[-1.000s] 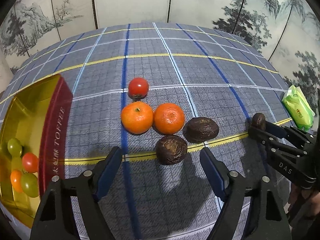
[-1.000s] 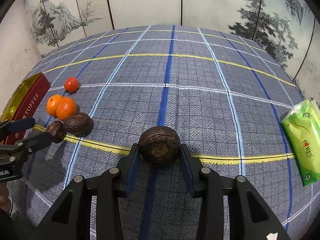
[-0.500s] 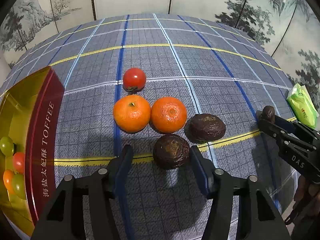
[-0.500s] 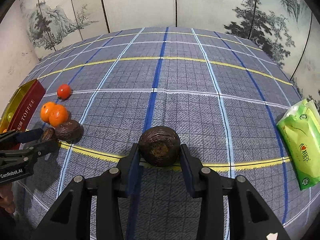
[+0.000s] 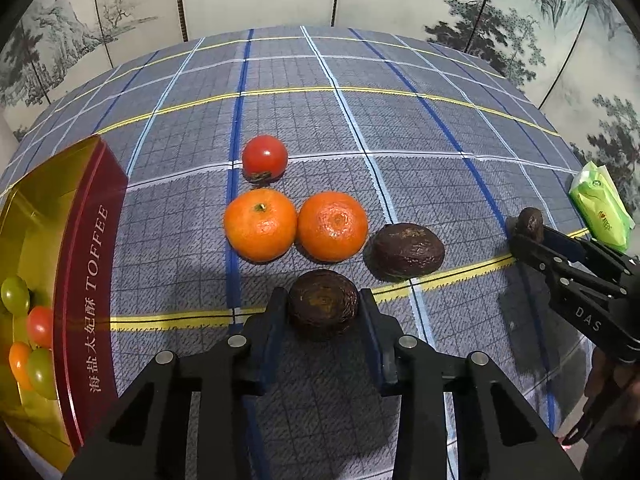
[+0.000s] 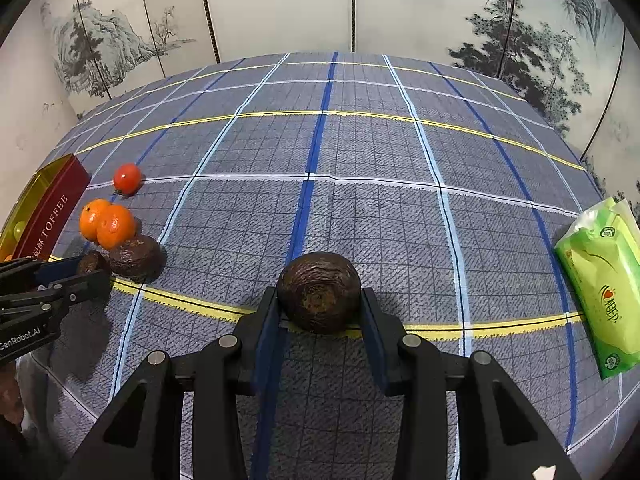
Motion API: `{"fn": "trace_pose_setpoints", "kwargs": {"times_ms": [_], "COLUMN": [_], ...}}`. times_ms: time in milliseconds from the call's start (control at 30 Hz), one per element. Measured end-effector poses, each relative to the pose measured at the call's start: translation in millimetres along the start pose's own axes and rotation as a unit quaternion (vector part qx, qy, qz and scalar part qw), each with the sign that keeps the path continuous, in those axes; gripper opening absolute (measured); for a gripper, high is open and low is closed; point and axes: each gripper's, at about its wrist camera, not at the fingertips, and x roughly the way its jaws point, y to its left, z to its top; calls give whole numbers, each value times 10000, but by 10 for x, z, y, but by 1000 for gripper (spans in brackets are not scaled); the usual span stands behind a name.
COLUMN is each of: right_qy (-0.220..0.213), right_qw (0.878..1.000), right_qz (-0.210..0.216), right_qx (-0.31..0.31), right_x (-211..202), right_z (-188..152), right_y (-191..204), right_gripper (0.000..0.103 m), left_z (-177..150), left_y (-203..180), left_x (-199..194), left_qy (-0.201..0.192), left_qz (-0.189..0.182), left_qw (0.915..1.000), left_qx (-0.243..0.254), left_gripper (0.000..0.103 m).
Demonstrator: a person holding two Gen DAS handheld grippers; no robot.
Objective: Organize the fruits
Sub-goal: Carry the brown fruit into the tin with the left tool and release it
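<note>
With both tools angled down at the plaid tabletop [image 5: 400, 128], I have a wrinkled dark passion fruit in each. My left tool [image 5: 323, 312] has just closed its jaws, and both pads now press the sides of the passion fruit [image 5: 323, 307] between them, which sits over the yellow stripe. Just ahead of that tool lie two mandarins [image 5: 260, 224] [image 5: 333, 226] touching side by side, a red tomato [image 5: 265, 157] beyond them, and another passion fruit [image 5: 408, 251] ahead to the right. Off to the tool's left stands the gold TOFFEE tin [image 5: 86, 264], with small green, red and orange tomatoes [image 5: 30, 340] inside. My right tool [image 6: 319, 300] is narrowed on its own passion fruit [image 6: 319, 290], pads against both sides, the fruit low over the tabletop; whether it touches I cannot tell. A green wet-wipe pack [image 6: 604, 280] lies well to that tool's right.
</note>
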Motion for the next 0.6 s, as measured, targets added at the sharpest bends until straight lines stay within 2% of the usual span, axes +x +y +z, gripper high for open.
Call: {"fn": "trace_pose_setpoints", "kwargs": {"times_ms": [600], "right_qy": [7], "right_qw": [10000], "right_qz": [-24], "right_qx": [-9], "right_x": [0], "right_z": [2], "right_y": [-6], "right_gripper": [37], "left_z": [-5], "left_y": [281], "left_x": [-307], "left_qy": [-43], "left_qz": [191], "left_qw": [9995], "left_qx": [-256], "left_gripper": [36]}}
